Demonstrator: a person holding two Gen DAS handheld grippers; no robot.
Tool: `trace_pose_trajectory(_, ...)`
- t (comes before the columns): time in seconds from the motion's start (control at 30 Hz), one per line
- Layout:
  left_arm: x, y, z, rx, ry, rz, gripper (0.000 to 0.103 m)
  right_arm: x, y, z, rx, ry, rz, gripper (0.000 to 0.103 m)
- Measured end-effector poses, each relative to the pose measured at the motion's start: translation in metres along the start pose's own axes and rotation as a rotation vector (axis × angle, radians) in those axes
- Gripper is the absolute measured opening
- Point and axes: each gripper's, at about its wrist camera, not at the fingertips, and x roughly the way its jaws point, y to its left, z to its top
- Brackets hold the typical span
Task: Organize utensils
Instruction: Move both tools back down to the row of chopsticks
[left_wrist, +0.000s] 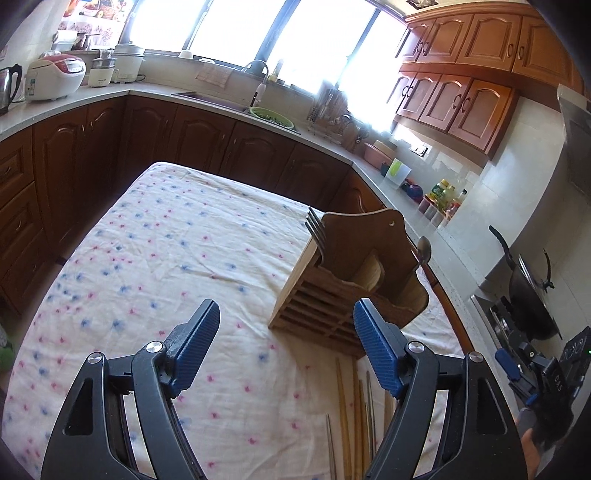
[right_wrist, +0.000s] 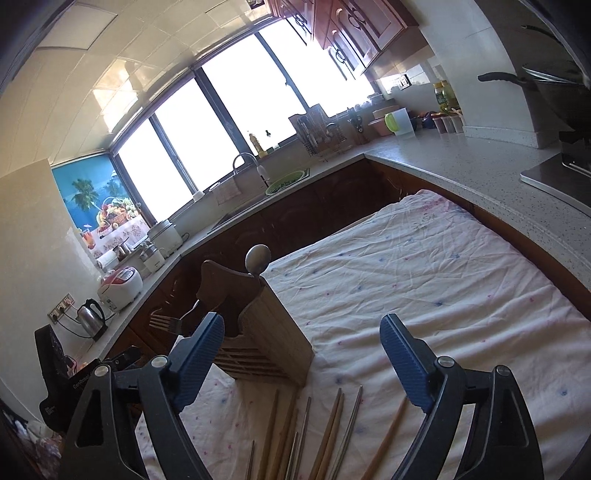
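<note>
Both grippers hang with jaws apart and empty: the left gripper (left_wrist: 286, 345) at bottom centre, the right gripper (right_wrist: 303, 354) likewise. The wooden holder (left_wrist: 343, 280), centre-right, carries forks (left_wrist: 316, 230) and a spoon (left_wrist: 424, 251); chopsticks (right_wrist: 328, 432) lie on the tablecloth (left_wrist: 166, 258) below.

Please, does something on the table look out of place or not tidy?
Yes. Several chopsticks lie loose on the floral cloth before the wooden holder, wooden and metal ones mixed, fanned unevenly. Forks and a spoon already stand in the holder.
</note>
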Motion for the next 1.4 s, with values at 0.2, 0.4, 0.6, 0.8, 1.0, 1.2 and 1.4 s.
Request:
trace_pose_trajectory(0.2,-0.008,-0.002,-0.027,-0.008,0.044,0.014,0.077,-0.021,-0.006,-0.019,-0.026,0.010,-0.043,0.090)
trace_pose_trajectory(0.4,0.001,-0.010,-0.055,0.030,0.120,0.032,0.077,-0.029,-0.012,-0.040,-0.065,0.042,-0.100,0.090)
trace_pose_trajectory(0.6,0.010,-0.023,-0.069,0.097,0.170,0.072,0.077,-0.026,-0.023,-0.052,-0.056,0.090,-0.135,0.090)
trace_pose_trajectory(0.8,0.017,-0.036,-0.076,0.152,0.189,0.096,0.077,-0.021,-0.022,-0.060,-0.097,0.111,-0.173,0.090)
trace_pose_trajectory(1.0,0.031,-0.042,-0.081,0.172,0.225,0.104,0.077,-0.009,-0.023,-0.065,-0.120,0.149,-0.191,0.087)
trace_pose_trajectory(1.2,0.053,-0.053,-0.082,0.191,0.283,0.085,0.073,0.010,-0.030,-0.070,-0.115,0.218,-0.213,0.064)
trace_pose_trajectory(1.4,0.084,-0.069,-0.080,0.229,0.351,0.076,0.064,0.030,-0.040,-0.074,-0.100,0.274,-0.227,0.053)
